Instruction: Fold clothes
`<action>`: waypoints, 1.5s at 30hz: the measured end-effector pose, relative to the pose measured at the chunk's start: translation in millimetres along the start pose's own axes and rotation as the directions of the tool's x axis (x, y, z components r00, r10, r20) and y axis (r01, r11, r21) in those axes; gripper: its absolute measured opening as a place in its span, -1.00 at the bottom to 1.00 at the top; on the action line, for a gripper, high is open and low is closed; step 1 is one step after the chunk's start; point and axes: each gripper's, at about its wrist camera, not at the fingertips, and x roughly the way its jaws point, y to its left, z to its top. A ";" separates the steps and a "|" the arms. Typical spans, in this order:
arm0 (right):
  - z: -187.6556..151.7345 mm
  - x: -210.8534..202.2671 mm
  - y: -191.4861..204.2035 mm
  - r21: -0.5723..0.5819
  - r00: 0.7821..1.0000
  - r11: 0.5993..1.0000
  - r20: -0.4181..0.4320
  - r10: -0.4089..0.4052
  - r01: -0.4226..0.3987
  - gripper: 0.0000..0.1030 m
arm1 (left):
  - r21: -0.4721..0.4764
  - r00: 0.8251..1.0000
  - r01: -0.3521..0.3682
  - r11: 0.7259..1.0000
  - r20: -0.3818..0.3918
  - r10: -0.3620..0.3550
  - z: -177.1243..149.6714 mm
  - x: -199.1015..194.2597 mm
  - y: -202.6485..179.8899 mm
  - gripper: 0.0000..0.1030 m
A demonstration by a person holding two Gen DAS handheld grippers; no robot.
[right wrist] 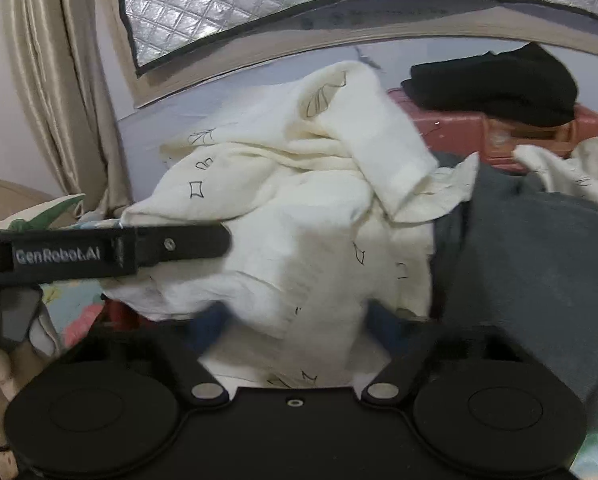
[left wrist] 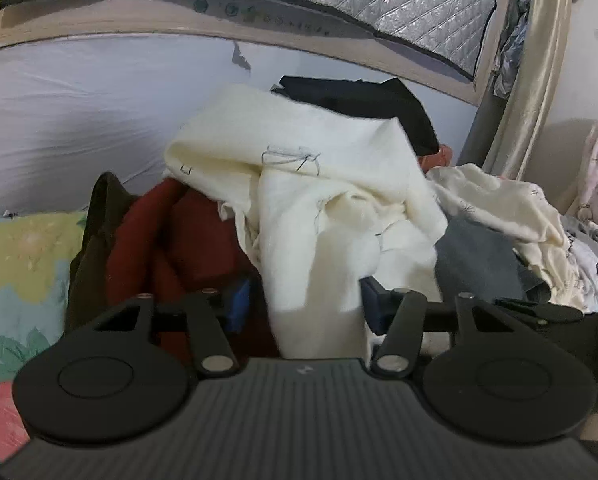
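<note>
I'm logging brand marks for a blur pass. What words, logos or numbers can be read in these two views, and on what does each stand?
"GenRobot.AI": white letters on the black side bar of the left gripper, seen in the right wrist view.
A small pale mark on the ribbed gripper body, left wrist view: too small to read.
Line doodles on the cream garment: drawings, not text.
Dark marks on the window ledge: blurred, unreadable.
</note>
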 end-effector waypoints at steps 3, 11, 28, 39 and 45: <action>-0.1 -5.4 -3.8 0.046 1.000 0.999 0.023 0.019 -0.020 -0.36 | -0.023 0.999 0.040 0.999 0.012 -0.040 -0.8 -1.8 2.2 -0.01; 10.9 -41.4 -6.7 0.204 0.989 0.971 0.098 0.107 -0.125 -0.53 | -0.139 0.990 0.133 0.981 0.067 -0.124 -3.6 -14.9 8.1 -0.17; -17.7 -104.1 3.5 0.350 0.979 0.923 0.177 0.102 -0.160 -0.55 | -0.165 0.908 0.419 0.893 0.047 -0.417 -7.1 -31.3 -31.9 -0.42; -44.6 -175.1 1.4 0.395 0.968 0.917 0.244 -0.052 -0.050 -0.56 | -0.120 0.815 0.576 0.808 0.009 -0.580 -11.2 -48.2 -81.0 -0.40; -76.2 -202.3 -15.1 0.540 0.965 0.841 0.235 -0.120 -0.027 -0.57 | -0.142 0.757 0.634 0.760 -0.089 -0.648 -29.7 -54.1 -103.7 -0.39</action>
